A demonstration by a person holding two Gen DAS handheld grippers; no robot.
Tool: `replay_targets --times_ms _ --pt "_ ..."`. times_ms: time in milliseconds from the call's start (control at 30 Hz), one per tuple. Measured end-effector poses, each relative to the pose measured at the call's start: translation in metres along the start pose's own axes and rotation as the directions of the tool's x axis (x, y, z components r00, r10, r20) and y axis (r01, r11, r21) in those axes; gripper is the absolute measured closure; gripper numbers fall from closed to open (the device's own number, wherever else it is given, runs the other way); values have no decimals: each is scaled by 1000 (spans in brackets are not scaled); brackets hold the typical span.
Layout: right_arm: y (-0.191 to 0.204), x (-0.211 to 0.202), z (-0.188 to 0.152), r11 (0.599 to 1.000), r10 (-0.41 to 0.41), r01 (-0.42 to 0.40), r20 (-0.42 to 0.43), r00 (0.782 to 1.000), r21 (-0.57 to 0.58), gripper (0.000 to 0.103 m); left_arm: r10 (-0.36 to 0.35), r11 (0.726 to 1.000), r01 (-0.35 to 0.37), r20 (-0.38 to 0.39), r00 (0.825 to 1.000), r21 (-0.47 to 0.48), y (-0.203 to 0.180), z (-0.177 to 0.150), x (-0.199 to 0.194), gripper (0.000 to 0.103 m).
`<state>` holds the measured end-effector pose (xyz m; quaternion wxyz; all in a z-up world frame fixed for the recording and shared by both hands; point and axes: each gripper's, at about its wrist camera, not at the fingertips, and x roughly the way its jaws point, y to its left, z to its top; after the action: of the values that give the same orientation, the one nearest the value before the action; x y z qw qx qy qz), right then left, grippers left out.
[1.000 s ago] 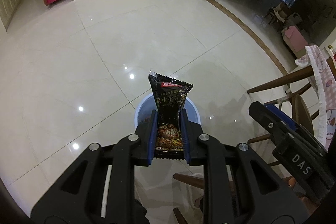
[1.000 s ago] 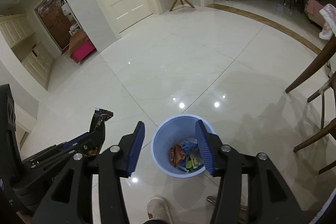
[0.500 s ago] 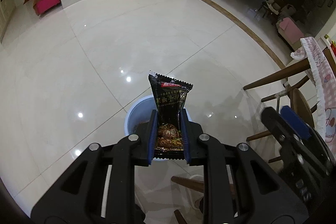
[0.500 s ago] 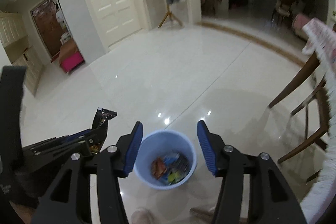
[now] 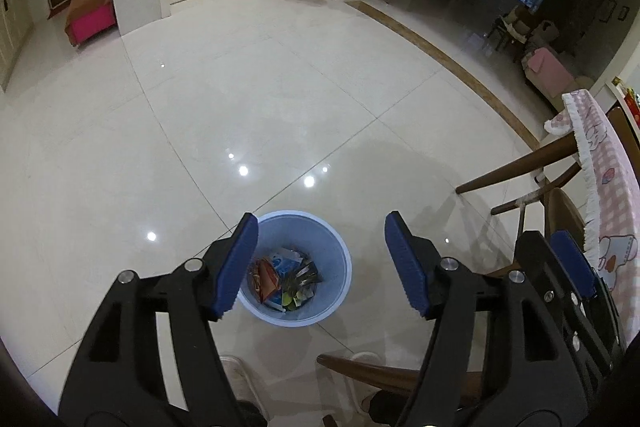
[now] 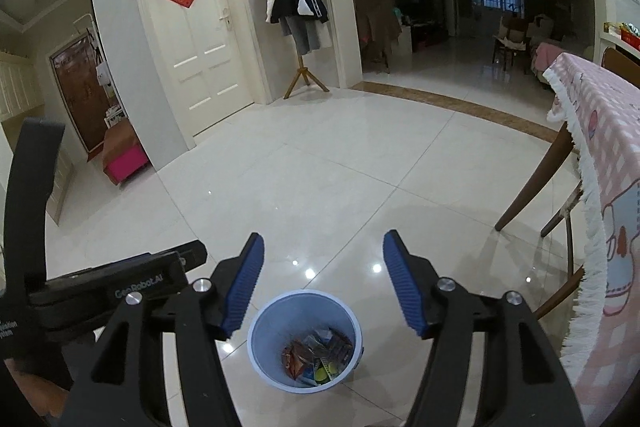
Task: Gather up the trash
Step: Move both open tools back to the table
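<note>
Though packed with crumpled wrappers (image 5: 286, 281), too small and jumbled to read, and partly covered in the left wrist view by a blue pad. Blue bin (image 5: 340, 259) standing on the pale tiled floor (image 5: 240, 107), below and between the fingers in both views. Hands themselves out of sight; only black frames and blue pads showing.

Left gripper (image 5: 320, 267) tilted steeply down over the bin, jaws opening, wide apart, nothing between the pads and nothing held. Right gripper (image 6: 323, 285) angled down more gently, jaws also opening, likewise wide and empty, bin (image 6: 260, 327) seen through the gap. In the right wrist view only the dark side of the left gripper's body at the left edge, its fingertips cut off; in the left wrist view the right gripper just beside at the right edge.

Near the right of the bin, wooden chair legs (image 5: 516, 167) and a table edge draped in a pink checked cloth (image 6: 600, 147) with a white fringe. Ahead and to the left, broad open floor up to the white door (image 6: 196, 39) and a coat stand (image 6: 302, 39).
</note>
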<state>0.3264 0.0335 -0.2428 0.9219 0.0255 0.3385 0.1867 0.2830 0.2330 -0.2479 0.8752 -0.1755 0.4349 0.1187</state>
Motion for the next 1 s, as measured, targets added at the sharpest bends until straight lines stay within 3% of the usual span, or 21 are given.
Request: replay_targets --times_ms 333,467,600,800,1000 --pt "2 -67 19 998 47 -50 72 996 34 41 -31 999 28 104 994 30 -22 -7 -74 38" --pt "-23 -114 28 990 56 -72 126 990 122 39 -69 995 56 158 985 81 -44 -10 -114 38" --pt "-62 -170 29 982 12 -47 186 983 185 37 -135 982 104 200 970 159 -87 -20 -154 38" --pt "-130 -241 18 966 -101 41 226 969 256 36 -251 935 191 179 951 298 -169 -46 -184 37" --pt "-224 -307 -5 905 -305 215 209 929 367 33 -367 840 293 81 927 456 -270 -82 -194 37"
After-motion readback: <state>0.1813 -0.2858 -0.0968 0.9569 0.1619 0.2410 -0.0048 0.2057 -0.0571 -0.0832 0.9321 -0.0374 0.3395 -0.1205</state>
